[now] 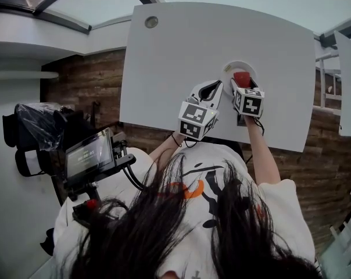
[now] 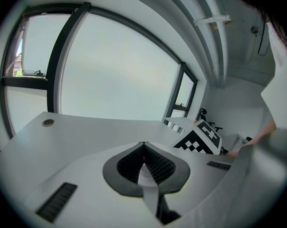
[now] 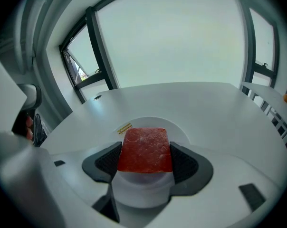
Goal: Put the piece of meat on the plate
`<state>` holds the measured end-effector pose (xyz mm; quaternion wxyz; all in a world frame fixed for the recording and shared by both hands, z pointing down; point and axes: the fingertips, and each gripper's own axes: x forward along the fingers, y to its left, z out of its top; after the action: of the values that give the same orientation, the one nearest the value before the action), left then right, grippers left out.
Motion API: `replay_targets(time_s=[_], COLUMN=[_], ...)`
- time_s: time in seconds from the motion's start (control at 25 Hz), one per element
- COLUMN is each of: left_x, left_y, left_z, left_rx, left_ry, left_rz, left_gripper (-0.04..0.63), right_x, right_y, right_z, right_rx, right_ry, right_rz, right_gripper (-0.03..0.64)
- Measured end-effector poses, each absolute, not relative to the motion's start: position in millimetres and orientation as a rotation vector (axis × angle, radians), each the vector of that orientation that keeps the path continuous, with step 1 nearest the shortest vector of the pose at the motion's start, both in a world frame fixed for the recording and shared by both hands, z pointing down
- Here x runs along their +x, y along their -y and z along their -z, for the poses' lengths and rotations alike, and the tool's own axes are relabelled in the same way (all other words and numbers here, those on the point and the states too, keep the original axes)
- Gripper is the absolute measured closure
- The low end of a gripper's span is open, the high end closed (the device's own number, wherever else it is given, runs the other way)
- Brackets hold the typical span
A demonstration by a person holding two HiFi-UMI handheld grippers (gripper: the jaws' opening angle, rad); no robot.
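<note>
A red slab of meat point(image 3: 146, 149) sits clamped between the dark pads of my right gripper point(image 3: 146, 156), which is shut on it. It hangs just above a white round plate point(image 3: 180, 133) with a small yellow label. In the head view the meat point(image 1: 242, 78) shows over the plate point(image 1: 231, 68) on the white table point(image 1: 181, 51), with the right gripper point(image 1: 241, 86) reaching in from the near side. My left gripper point(image 1: 213, 89) is beside it on the left, a little above the table. Its jaws point(image 2: 143, 146) meet at the tips with nothing held.
A round cable hole point(image 1: 151, 21) lies at the table's far left corner. The table's near edge runs just in front of the person's body. A camera rig with a screen point(image 1: 88, 156) stands at the left, off the table. Another white tabletop point(image 1: 350, 80) stands at the right.
</note>
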<state>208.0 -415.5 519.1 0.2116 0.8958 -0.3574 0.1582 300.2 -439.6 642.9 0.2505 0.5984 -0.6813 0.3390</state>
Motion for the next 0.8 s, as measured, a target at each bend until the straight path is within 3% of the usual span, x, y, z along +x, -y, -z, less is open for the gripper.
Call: replay_targets(time_s=[0.8], left_x=[202.5], left_y=[418.9], left_z=[-523.7], left_rx=[2.498], left_ry=[0.992], left_rz=[-0.457], left_gripper=[0.589], right_x=[308.3], right_y=[430.2], right_z=[-650.1], right_rx=[1.540], right_ry=[1.819], right_rz=[-0.799], right_gripper=[0.301])
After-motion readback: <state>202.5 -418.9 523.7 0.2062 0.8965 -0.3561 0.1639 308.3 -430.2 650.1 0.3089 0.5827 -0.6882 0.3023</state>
